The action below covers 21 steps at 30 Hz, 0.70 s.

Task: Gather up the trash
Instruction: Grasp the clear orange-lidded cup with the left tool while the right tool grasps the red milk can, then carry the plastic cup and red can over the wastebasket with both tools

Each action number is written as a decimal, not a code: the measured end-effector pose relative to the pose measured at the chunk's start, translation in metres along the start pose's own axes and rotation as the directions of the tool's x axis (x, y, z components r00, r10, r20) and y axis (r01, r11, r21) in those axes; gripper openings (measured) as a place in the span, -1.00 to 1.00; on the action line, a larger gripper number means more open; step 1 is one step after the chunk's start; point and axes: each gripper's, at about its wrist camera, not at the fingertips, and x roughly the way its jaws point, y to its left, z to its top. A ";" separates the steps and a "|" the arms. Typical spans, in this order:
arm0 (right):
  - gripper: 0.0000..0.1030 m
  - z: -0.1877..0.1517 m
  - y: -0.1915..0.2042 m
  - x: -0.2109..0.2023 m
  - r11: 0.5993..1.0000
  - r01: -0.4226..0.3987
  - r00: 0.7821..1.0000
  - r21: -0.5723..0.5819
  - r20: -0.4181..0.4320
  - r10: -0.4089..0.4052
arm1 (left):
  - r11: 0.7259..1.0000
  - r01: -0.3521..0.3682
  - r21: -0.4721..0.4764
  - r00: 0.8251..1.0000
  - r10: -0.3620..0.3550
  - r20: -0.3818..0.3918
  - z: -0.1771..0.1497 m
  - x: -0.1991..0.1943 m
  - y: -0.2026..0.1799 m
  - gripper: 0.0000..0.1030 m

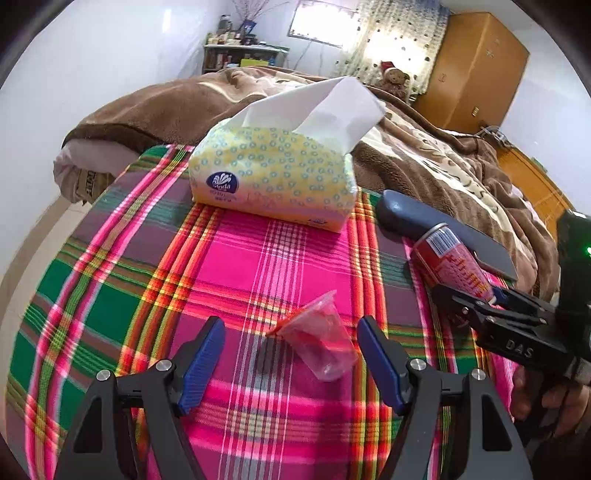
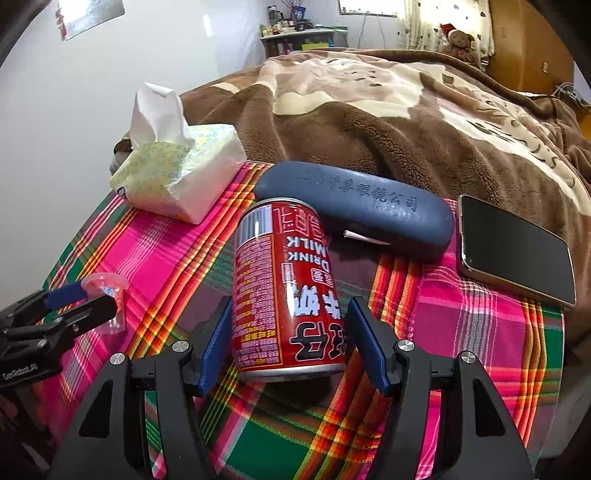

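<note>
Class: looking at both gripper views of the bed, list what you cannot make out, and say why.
- Can: open or sealed; its top faces away, right view.
- Plastic cup: contents blurred, left view.
- Phone: mostly hidden behind the can, left view.
- Shelf items: too small.

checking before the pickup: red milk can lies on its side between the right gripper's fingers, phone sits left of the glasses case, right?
Not quite: the right wrist view shows the phone to the right of the glasses case. The red milk can does lie between the right gripper fingers.
</note>
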 end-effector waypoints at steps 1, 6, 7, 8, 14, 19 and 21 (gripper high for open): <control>0.23 0.000 0.000 0.000 1.000 -0.005 1.000 0.006 -0.001 0.005 | 1.000 -0.007 -0.022 1.000 0.007 -0.006 0.001 0.002 0.003 0.41; 0.08 -0.001 0.002 0.003 1.000 -0.003 1.000 0.011 0.004 0.003 | 1.000 -0.010 -0.023 1.000 0.010 0.000 0.002 0.006 0.003 0.16; 0.08 -0.002 0.003 0.003 1.000 0.001 1.000 0.014 0.008 -0.001 | 1.000 -0.016 -0.021 1.000 0.016 0.000 0.002 0.007 0.002 0.05; 0.08 -0.002 0.003 0.003 1.000 0.003 1.000 0.013 0.010 -0.003 | 1.000 -0.018 -0.019 1.000 0.018 -0.002 0.002 0.007 0.002 -0.06; 0.07 -0.005 0.002 0.000 1.000 0.007 1.000 0.020 0.022 -0.007 | 1.000 -0.007 0.002 1.000 0.007 0.006 0.000 0.007 -0.003 -0.14; 0.06 -0.010 -0.002 -0.008 0.999 0.001 0.999 0.044 0.041 -0.003 | 1.000 0.008 0.018 1.000 -0.009 0.010 -0.003 0.002 -0.010 -0.14; 0.06 -0.012 -0.004 -0.012 0.998 -0.010 0.999 0.058 0.047 0.008 | 0.999 0.009 0.032 1.000 -0.010 0.016 -0.006 -0.003 -0.015 -0.14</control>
